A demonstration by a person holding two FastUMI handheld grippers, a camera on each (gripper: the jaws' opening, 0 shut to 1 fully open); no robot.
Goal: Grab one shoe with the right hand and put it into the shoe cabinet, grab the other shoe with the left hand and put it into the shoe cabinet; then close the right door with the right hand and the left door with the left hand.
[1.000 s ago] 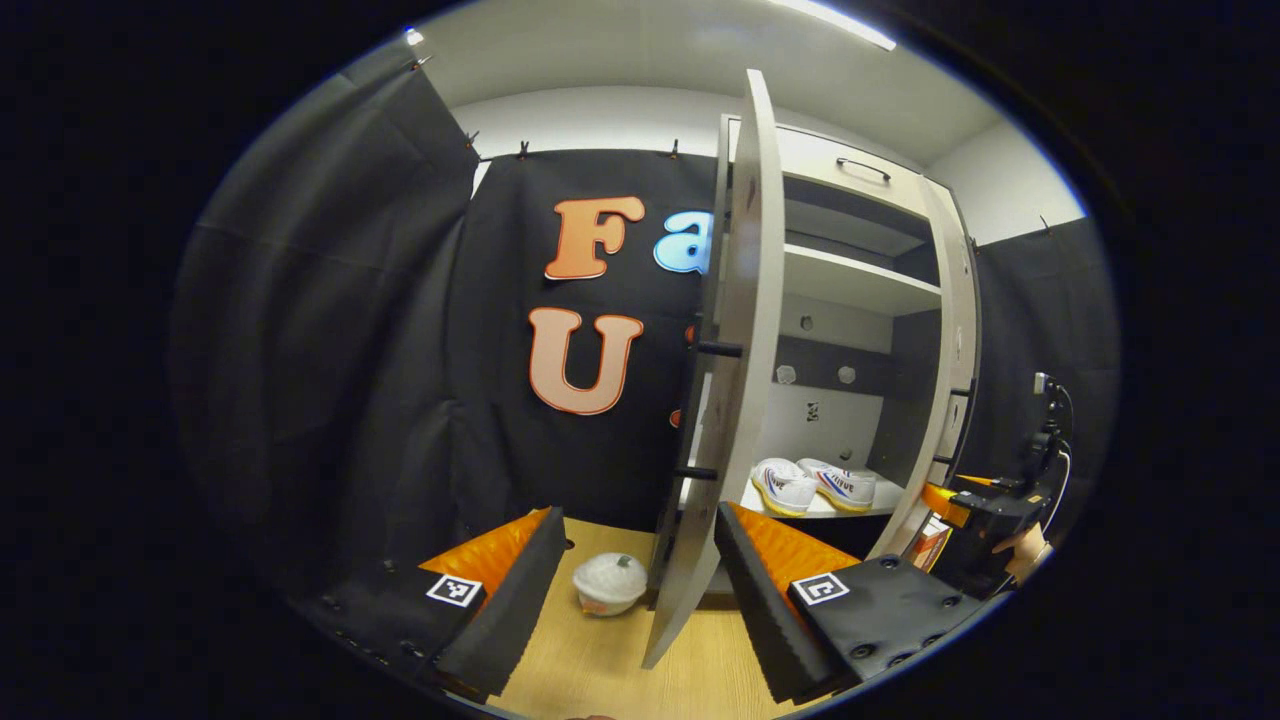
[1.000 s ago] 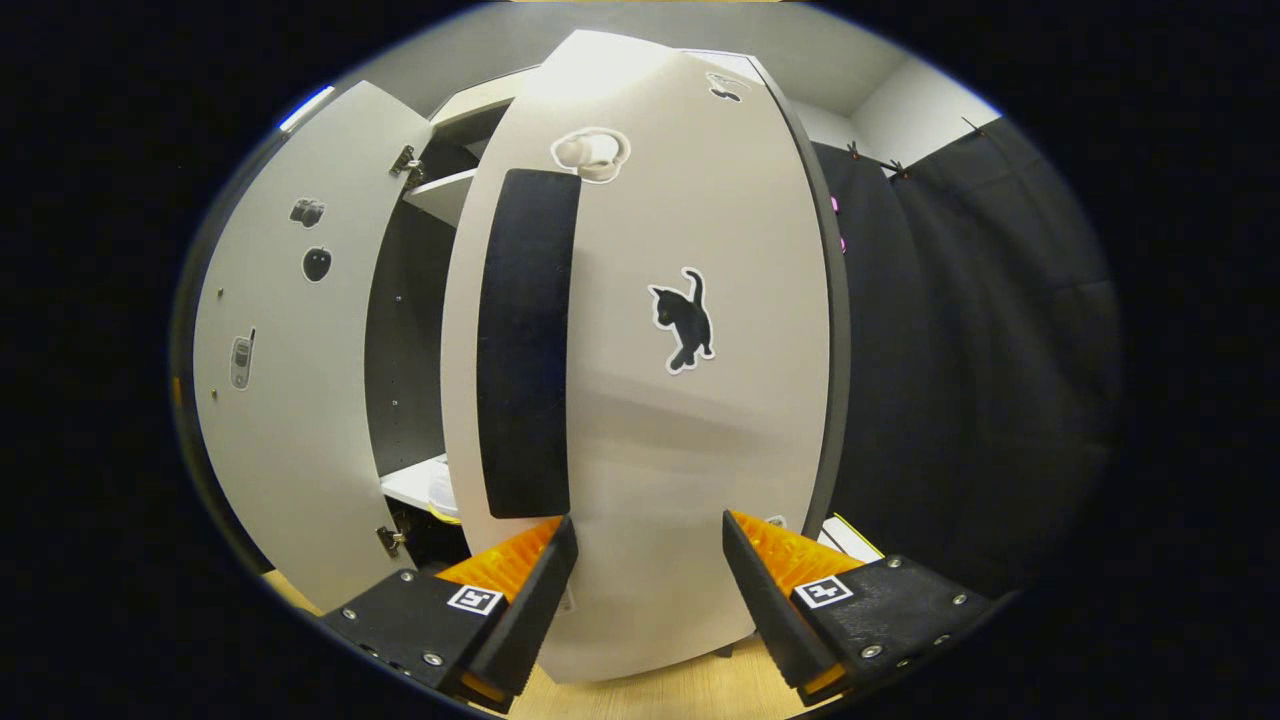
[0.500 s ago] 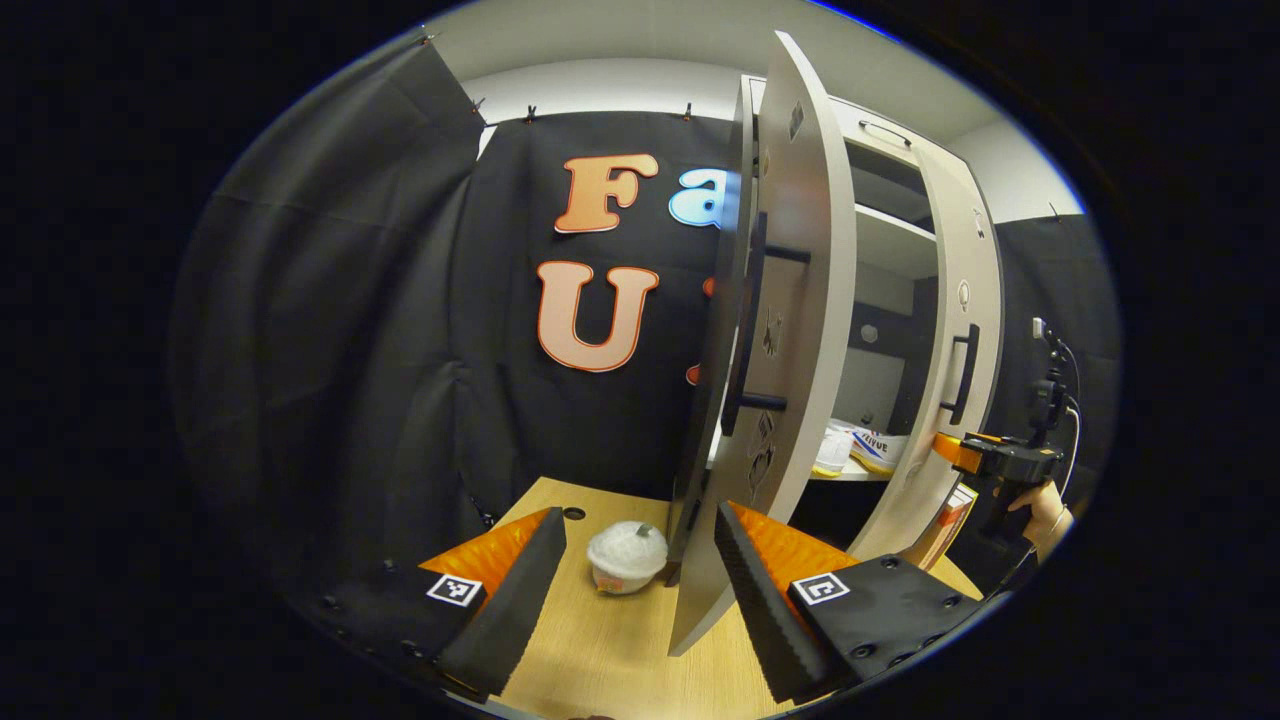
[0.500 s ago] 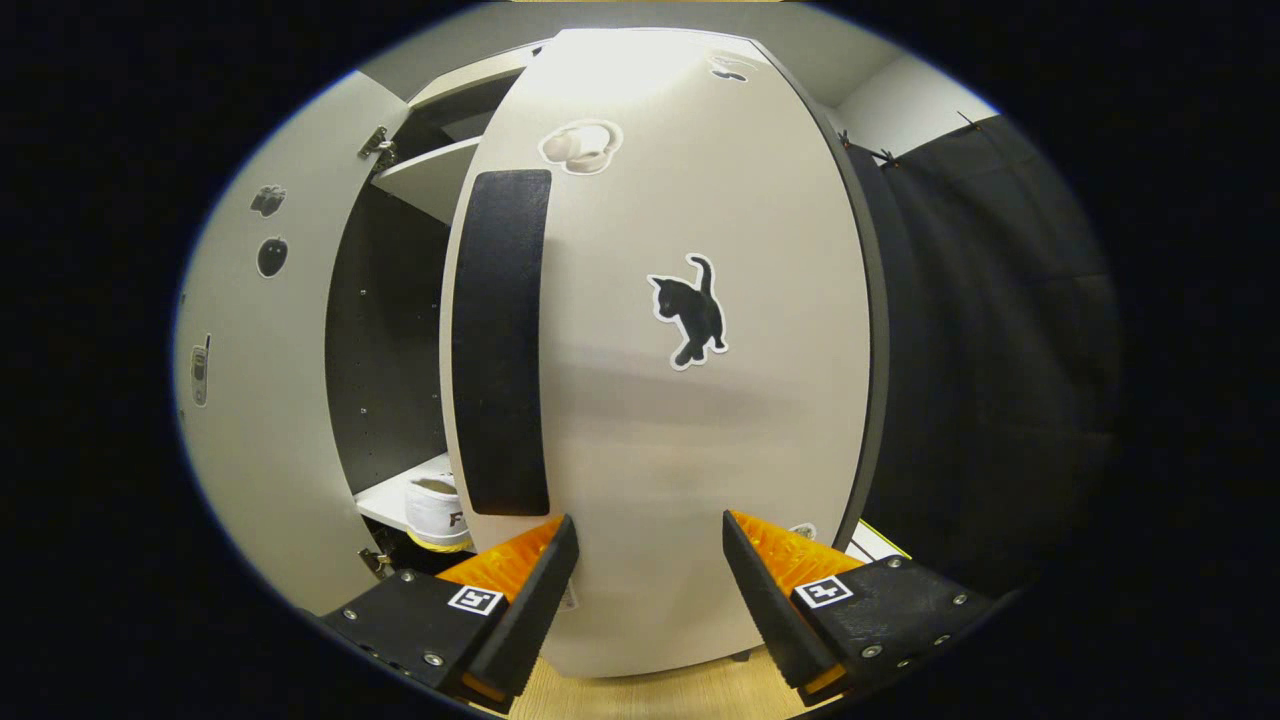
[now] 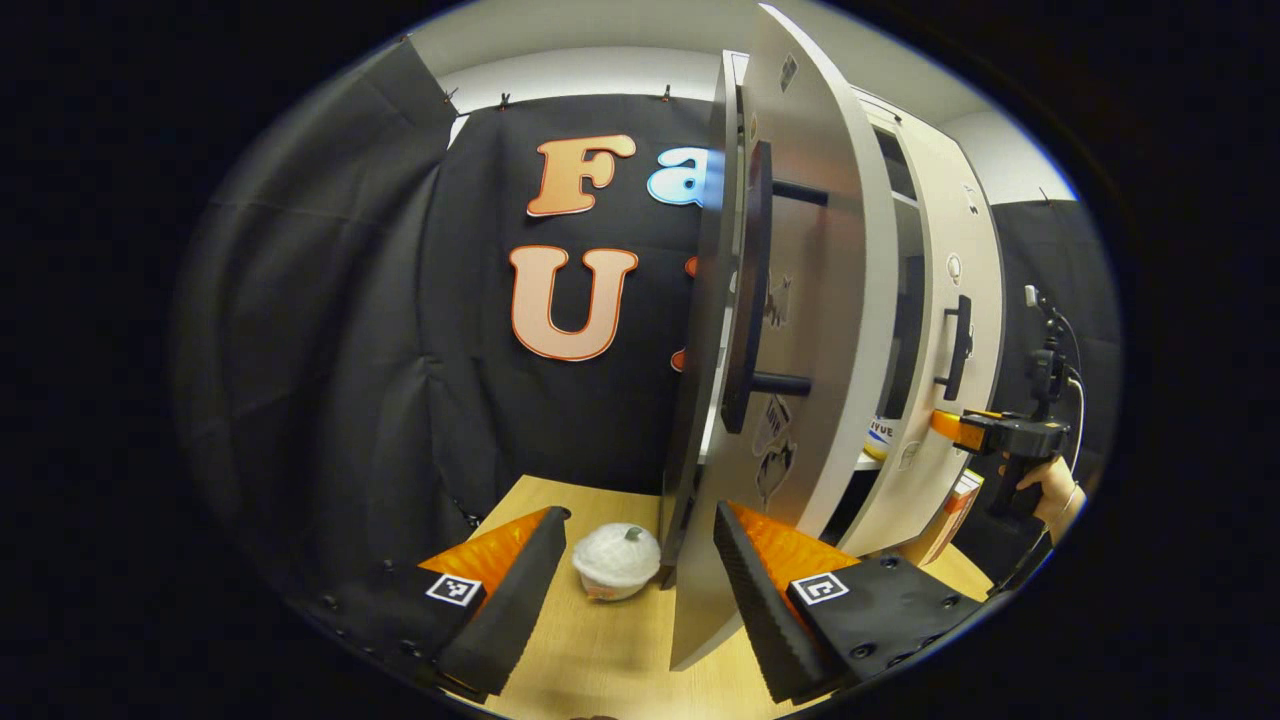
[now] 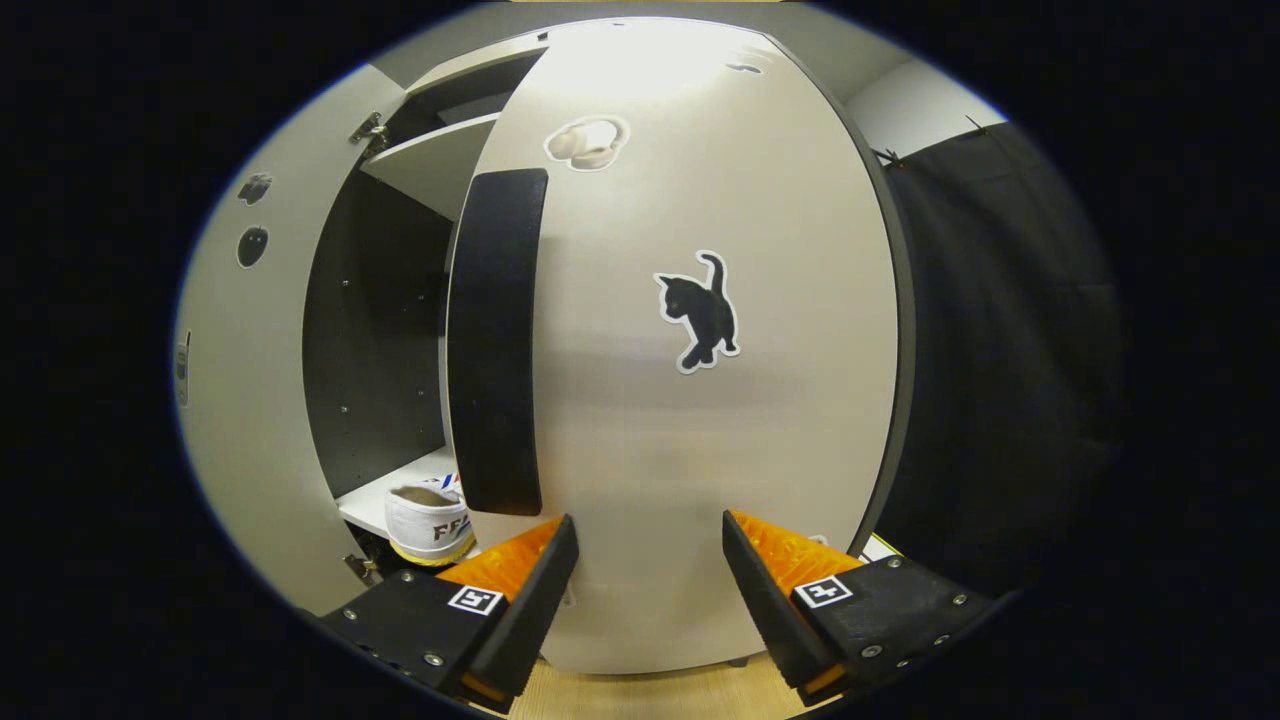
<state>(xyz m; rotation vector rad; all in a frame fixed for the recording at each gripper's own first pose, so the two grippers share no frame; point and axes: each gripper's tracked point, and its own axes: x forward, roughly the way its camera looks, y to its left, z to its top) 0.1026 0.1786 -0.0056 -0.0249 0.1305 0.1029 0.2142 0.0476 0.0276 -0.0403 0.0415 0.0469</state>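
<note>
Cabinet (image 5: pixel 905 330) stands ajar: right door (image 6: pixel 690 400) fills twelve o'clock ahead of the right gripper (image 6: pixel 645 590), jaws wide, empty. Left door (image 5: pixel 790 330) at one o'clock of the left gripper (image 5: pixel 640 590), open, empty. Shoe (image 6: pixel 428 520) on shelf, eight o'clock. Small lidded cup (image 5: pixel 616 560) on table.

The left door (image 5: pixel 800 330) stands edge-on right in front of the left gripper (image 5: pixel 640 590), its lower edge between the spread fingers, blocking the way straight ahead. To its left, bare tabletop (image 5: pixel 590 650) lies open except for a small white lidded cup (image 5: pixel 616 560) close to the door's foot. Between the two doors only a narrow gap remains. The right door (image 6: pixel 690 400) fills the space directly ahead of the right gripper (image 6: pixel 645 590); beside its black handle (image 6: pixel 495 340) the cabinet's dark interior (image 6: pixel 375 340) is reachable, with a white shoe (image 6: pixel 430 520) on the shelf.
</note>
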